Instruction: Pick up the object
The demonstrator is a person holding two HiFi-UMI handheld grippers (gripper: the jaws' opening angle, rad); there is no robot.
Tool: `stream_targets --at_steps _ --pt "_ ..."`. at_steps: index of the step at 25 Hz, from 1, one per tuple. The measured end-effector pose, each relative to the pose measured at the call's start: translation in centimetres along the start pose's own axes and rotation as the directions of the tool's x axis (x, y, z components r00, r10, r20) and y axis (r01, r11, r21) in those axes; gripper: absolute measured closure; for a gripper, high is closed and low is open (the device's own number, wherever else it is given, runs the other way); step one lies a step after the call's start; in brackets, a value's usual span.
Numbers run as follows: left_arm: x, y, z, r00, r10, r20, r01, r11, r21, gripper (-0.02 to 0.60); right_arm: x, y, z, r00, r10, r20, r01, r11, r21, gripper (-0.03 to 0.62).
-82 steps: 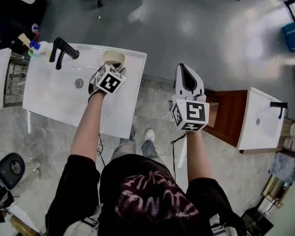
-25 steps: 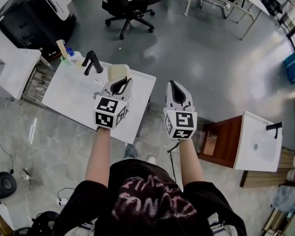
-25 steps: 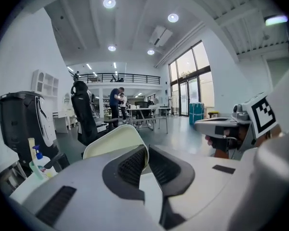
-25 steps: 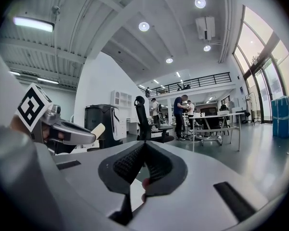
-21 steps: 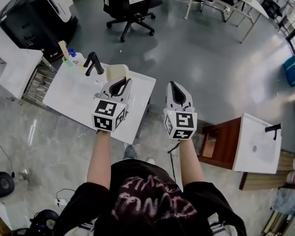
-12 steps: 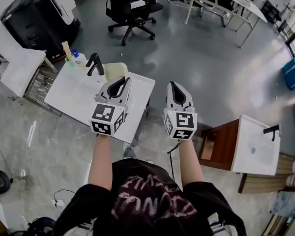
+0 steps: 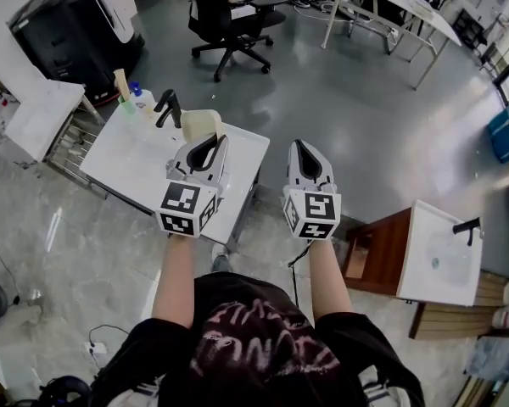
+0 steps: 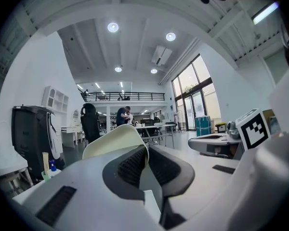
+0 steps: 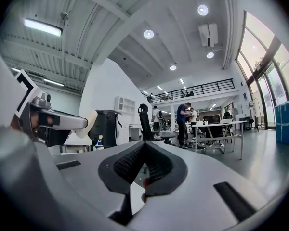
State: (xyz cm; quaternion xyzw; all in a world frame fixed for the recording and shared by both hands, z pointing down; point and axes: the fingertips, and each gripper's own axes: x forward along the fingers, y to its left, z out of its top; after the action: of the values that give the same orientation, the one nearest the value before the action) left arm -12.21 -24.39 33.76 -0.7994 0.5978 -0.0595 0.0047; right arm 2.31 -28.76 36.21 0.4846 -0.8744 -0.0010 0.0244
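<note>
A cream tape roll [image 7: 200,123] hangs in the air over the far right corner of the white sink counter [image 7: 136,155], and my left gripper [image 7: 214,139] is shut on its rim. In the left gripper view the roll [image 8: 115,137] sticks out to the left past the tips of the left gripper [image 8: 145,148], with its wall pinched between the pads. To the right, level with it, my right gripper [image 7: 302,147] is held over the floor. In the right gripper view the right gripper [image 9: 143,146] has its jaws together with nothing between them.
The counter carries a black faucet [image 7: 168,108] and bottles [image 7: 125,90] at its far edge. A second white sink [image 7: 437,253] on a wooden cabinet [image 7: 377,244] stands to the right. An office chair [image 7: 225,11] and a black bin [image 7: 64,24] stand beyond.
Three seconds ago the left gripper was low at the roll on the counter; now it is raised with the roll. Over the last second both grippers barely move.
</note>
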Motion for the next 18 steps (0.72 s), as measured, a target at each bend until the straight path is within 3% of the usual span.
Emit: stream_targets --at_steps 18 --pt "-0.66 -0.14 0.16 1.000 -0.002 0.016 0.002 1.000 0.002 0.543 -0.20 0.09 0.49 1.000 -0.002 0.008 0.002 1.000 -0.012 0.580"
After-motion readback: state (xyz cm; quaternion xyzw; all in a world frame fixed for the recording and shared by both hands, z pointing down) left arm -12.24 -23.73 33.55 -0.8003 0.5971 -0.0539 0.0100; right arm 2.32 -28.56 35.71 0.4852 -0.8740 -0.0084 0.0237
